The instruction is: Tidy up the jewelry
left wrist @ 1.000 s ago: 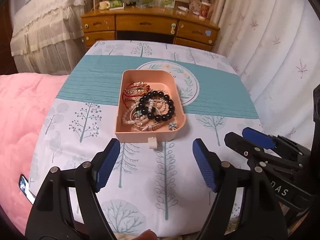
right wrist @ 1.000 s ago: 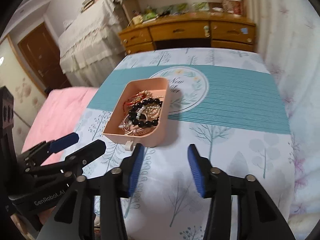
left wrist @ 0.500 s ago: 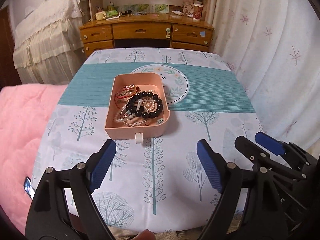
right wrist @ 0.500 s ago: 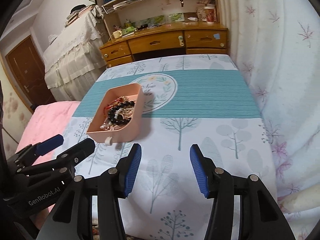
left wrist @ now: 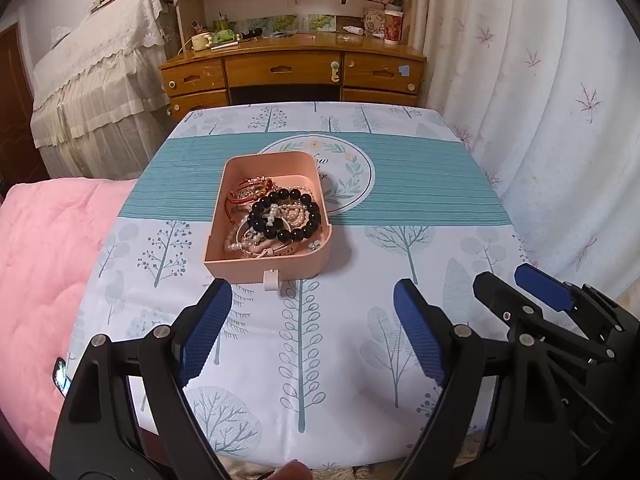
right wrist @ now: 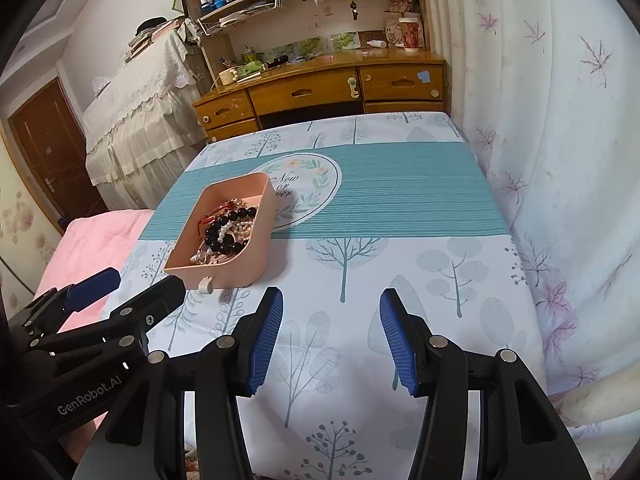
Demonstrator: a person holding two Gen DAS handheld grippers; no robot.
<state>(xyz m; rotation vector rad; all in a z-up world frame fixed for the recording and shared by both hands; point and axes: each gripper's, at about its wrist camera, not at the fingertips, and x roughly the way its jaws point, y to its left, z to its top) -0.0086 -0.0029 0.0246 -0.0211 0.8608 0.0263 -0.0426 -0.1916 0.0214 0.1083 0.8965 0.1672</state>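
A pink tray (left wrist: pixel 276 268) with a small white knob (left wrist: pixel 271 280) on its near wall sits on the table; it also shows in the right wrist view (right wrist: pixel 230 270). Inside lie a black bead bracelet (left wrist: pixel 286 216), pearl strands (left wrist: pixel 236 242) and a red and gold bracelet (left wrist: pixel 250 192), tangled together. My left gripper (left wrist: pixel 312 330) is open and empty, held above the table's near part, short of the tray. My right gripper (right wrist: pixel 330 334) is open and empty, to the right of the tray and nearer than it. Each gripper shows at the edge of the other's view.
The table carries a white and teal tree-print cloth (left wrist: pixel 400 184) with a round emblem (left wrist: pixel 348 172). A pink quilt (left wrist: pixel 44 264) lies to the left. A wooden desk (left wrist: pixel 292 76) stands behind. White curtains (left wrist: pixel 540 120) hang on the right.
Both grippers have pulled back and risen from the tray, which now looks smaller and farther. Both stay open and empty. The tray and jewelry have not moved.
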